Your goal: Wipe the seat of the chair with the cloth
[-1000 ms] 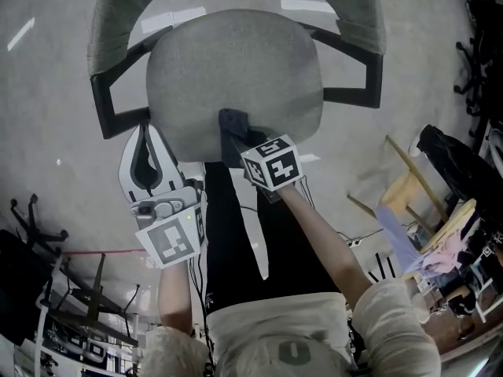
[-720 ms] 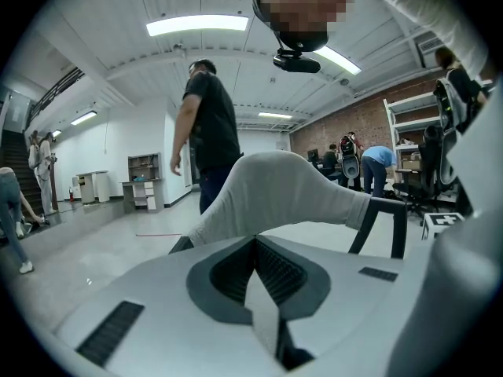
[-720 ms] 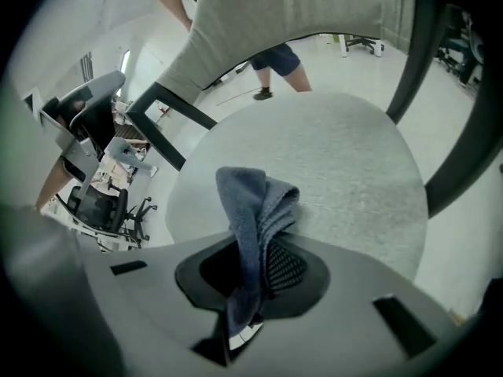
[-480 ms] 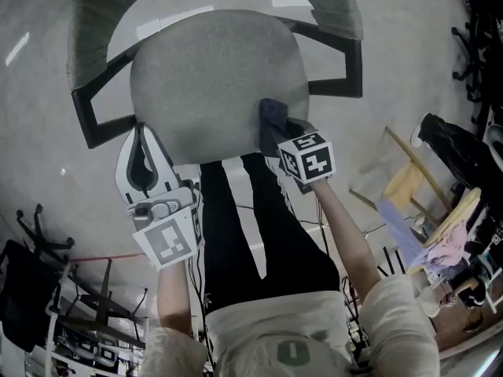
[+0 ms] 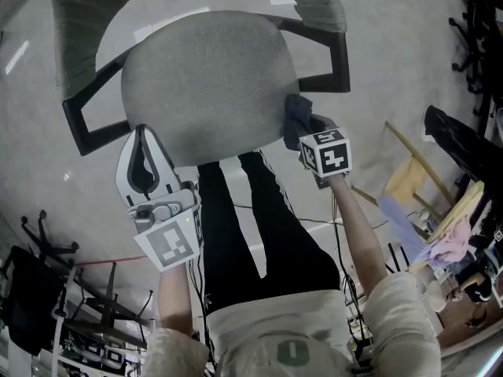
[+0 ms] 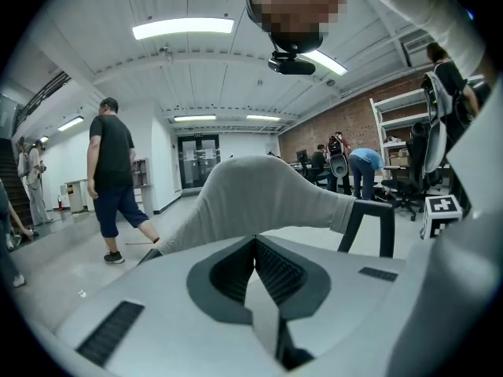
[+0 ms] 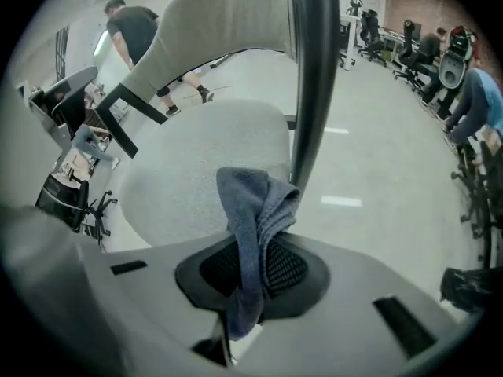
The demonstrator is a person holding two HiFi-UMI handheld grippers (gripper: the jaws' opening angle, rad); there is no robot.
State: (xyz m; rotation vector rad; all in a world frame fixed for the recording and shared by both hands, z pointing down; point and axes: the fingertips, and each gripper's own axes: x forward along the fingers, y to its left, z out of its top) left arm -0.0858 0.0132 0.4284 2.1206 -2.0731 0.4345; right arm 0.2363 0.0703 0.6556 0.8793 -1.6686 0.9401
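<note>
Blue-grey cloth (image 7: 253,226) bunched, clamped between right gripper (image 7: 250,277) jaws | cloth sits at 4 o'clock edge of grey chair seat (image 5: 204,77), just beside black armrest (image 5: 343,61) | left gripper (image 5: 142,144) jaws together, nothing between them, at seat's 7 o'clock, tips overlapping the seat's rim

no text, label, brand or number can be read anywhere in these views.

Grey seat (image 5: 204,77), blue-grey cloth (image 7: 250,226), black trousers (image 5: 228,242) (white stripes down them).
</note>
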